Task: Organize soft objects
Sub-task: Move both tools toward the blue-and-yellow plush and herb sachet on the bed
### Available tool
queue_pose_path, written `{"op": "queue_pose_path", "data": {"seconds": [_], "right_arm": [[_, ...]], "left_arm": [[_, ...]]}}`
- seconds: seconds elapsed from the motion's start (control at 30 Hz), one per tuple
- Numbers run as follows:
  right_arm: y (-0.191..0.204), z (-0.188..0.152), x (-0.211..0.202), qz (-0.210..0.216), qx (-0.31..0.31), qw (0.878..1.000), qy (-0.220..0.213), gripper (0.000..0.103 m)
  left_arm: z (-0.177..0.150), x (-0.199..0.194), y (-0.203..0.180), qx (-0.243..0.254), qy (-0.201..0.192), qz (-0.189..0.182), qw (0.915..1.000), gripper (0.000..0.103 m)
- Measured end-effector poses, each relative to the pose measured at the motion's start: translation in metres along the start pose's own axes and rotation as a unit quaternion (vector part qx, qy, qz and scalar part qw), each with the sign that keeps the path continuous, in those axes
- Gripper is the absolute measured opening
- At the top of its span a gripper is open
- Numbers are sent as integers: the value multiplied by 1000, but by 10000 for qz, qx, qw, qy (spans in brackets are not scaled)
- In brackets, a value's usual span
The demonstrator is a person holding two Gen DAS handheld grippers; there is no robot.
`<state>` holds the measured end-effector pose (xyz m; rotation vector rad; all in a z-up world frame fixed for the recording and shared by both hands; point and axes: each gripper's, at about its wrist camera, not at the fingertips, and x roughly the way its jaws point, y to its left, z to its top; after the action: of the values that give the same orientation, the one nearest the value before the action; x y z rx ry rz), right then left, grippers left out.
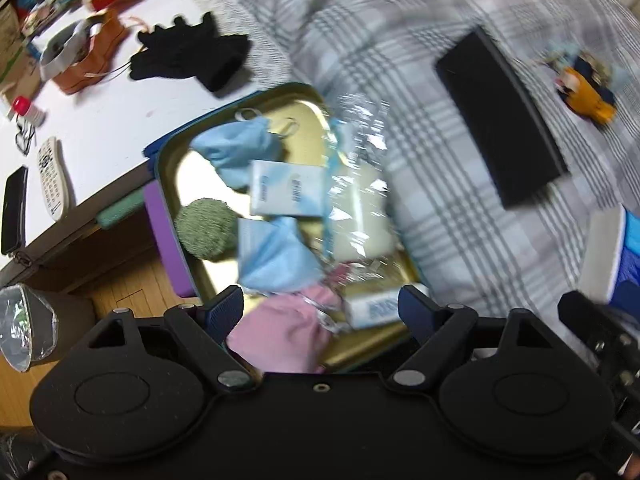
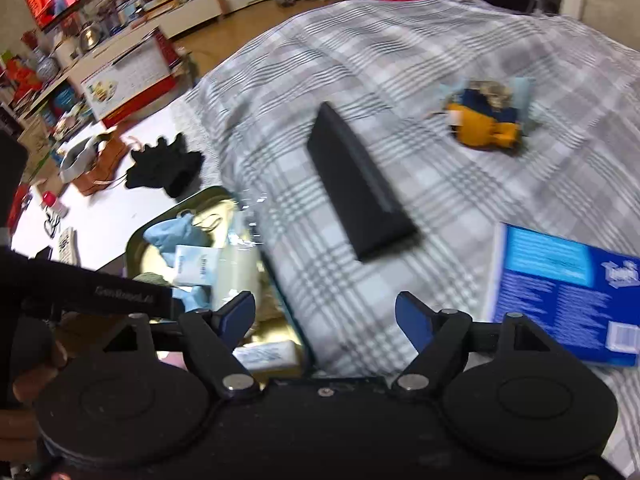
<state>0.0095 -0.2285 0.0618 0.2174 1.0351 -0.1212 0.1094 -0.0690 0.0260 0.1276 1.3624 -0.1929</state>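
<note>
A gold tin tray (image 1: 308, 104) with a teal rim lies at the edge of the plaid bedspread. It holds blue face masks (image 1: 240, 152), tissue packs (image 1: 286, 194), a green pom-pom (image 1: 206, 228), a clear plastic bag (image 1: 360, 184) and a pink cloth (image 1: 280, 332). My left gripper (image 1: 320, 308) is open just above the pink cloth. My right gripper (image 2: 324, 314) is open and empty over the bedspread by the tray's rim (image 2: 138, 236). A yellow and blue soft toy (image 2: 486, 120) lies far right on the bed; it also shows in the left wrist view (image 1: 588, 92).
A black flat box (image 2: 360, 188) lies mid-bed. A blue tissue box (image 2: 560, 288) lies at right. Black gloves (image 1: 188, 54), a brown bag (image 1: 96, 56), a remote (image 1: 52, 178) and a phone (image 1: 14, 208) lie on the white table (image 1: 108, 128). A lined bin (image 1: 28, 328) stands on the floor.
</note>
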Motion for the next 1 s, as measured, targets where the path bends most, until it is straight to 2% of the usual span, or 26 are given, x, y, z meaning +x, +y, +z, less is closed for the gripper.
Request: {"op": "queue_pose_path", "data": {"seconds": [0.27,0.47,0.6,0.73,1.0], "right_arm": [[-71,-23,-30,-326,556,9977,-219,81],[-131,-22,-41,-698,1166,9901,-362,81],[-164,-11,-44,-871,1598,9820,-503,81],[-183,6,-41,-1007,1776,9771,-604,81],[-194,58,-6,-1173,1786,9750,-612,84]], "left_arm": [[-23,-14,-56,650,-88,-153,9977,81],[-28,-26,-94,1088,-342,-153,9934,81],[-25,-31,-112,1224,-463,-221,9912,81],[-19,-32,-126,1327,-468,-314,9896,81],[5,-38,-132,1298,-587,-440,9888,81]]}}
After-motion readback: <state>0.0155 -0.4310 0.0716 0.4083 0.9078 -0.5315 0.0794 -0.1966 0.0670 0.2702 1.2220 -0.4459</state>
